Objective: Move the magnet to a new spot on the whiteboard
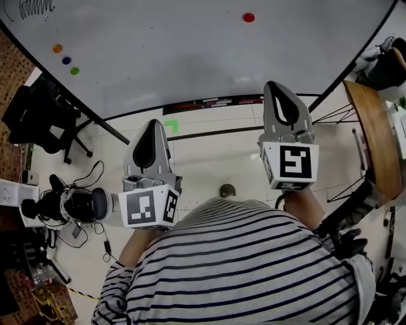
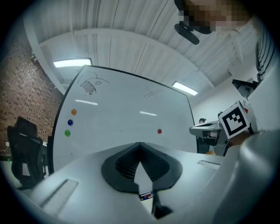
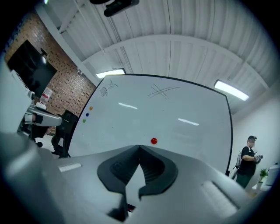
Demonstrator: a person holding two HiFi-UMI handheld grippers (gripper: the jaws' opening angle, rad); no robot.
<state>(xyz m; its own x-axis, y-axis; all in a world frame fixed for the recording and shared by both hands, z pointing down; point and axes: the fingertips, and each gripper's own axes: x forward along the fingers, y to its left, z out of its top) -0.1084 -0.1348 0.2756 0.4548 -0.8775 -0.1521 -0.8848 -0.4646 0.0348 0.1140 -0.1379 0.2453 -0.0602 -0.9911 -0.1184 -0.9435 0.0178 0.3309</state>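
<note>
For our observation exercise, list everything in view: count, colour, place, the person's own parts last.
whiteboard: one, white, ahead
red magnet: one, red, whiteboard's right half
orange magnet: one, orange, whiteboard's left edge
blue magnet: one, blue, beside the orange
green magnet: one, green, beside the blue
office chair: one, black, left of whiteboard
camera: one, black, far left
tape mark: one, green, floor below whiteboard
table: one, brown wood, right
striped shirt: one, black-white, on the person
left tongs: one, grey, shut, empty
right tongs: one, grey, shut, empty
</note>
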